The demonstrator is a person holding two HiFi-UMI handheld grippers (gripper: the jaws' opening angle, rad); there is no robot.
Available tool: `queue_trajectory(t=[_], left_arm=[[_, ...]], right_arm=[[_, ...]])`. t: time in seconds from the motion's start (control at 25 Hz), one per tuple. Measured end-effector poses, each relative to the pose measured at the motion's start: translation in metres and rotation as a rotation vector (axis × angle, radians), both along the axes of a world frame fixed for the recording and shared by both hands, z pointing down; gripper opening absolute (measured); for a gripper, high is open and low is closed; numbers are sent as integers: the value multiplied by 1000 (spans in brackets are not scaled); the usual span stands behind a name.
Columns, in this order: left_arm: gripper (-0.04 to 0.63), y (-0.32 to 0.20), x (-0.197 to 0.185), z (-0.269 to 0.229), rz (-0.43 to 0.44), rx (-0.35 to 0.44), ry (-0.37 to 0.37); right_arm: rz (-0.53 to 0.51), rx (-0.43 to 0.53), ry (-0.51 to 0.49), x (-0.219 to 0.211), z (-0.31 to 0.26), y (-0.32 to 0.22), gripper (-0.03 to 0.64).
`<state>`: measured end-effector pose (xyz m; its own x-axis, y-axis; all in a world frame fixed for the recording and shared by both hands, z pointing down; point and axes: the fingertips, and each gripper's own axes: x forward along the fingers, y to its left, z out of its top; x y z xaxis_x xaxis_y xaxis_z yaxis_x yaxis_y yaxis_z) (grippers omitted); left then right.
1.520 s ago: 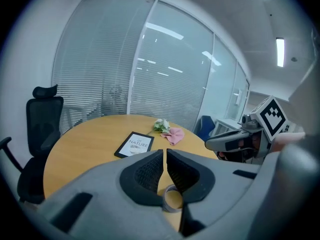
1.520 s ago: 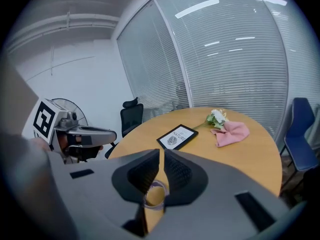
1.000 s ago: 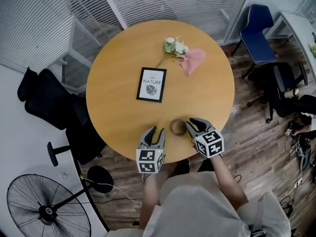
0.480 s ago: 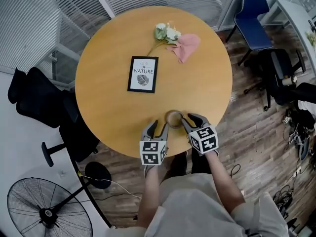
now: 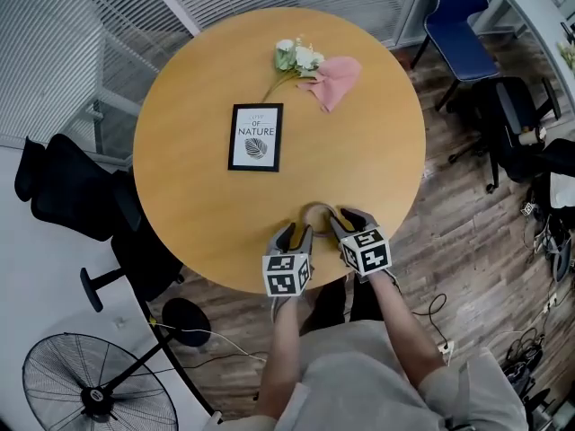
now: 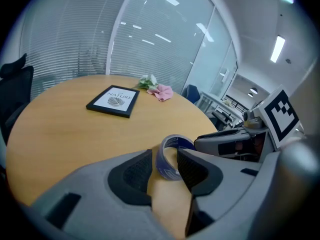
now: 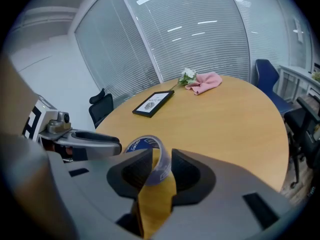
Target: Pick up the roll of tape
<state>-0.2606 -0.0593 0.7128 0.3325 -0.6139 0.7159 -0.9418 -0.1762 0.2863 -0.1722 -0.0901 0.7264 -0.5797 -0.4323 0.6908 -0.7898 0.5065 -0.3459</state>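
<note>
Two tools, both mine, sit low at the near edge of a round wooden tabletop [image 5: 198, 196]. Farther across it lie a black-framed print [image 5: 255, 136], a sprig of white flowers [image 5: 295, 57] and a pink cloth [image 5: 337, 68] touching the flowers. Around the tabletop are slatted blinds [image 5: 72, 52], a wood floor [image 5: 467, 241], black office chairs [image 5: 72, 196] on the left, a blue chair [image 5: 458, 25] far right and a standing fan [image 5: 90, 389] near left.

A second ago the roll of tape [image 5: 316, 212] lay in the clear between my tools. Now the left tool [image 5: 296, 233] and the right tool [image 5: 346, 218] are lower and crowd it from either side. Both sets of jaws have just been opening and stand wide.

Only the head view takes in the fan and the floor, and there the tool tips hide the roll's sides. Each gripper view shows the roll's wall [image 6: 167, 166] between that tool's two pads, with a gap beside it, so neither tool has hold of it. The right gripper view also shows blue print inside the roll [image 7: 142, 145].
</note>
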Motion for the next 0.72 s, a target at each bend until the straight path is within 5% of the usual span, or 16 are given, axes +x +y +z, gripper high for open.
queue_trajectory(t=[0.72], left_arm=[[95, -1, 8, 25, -163, -70, 99]], right_arm=[[133, -49, 40, -5, 16, 3, 78]])
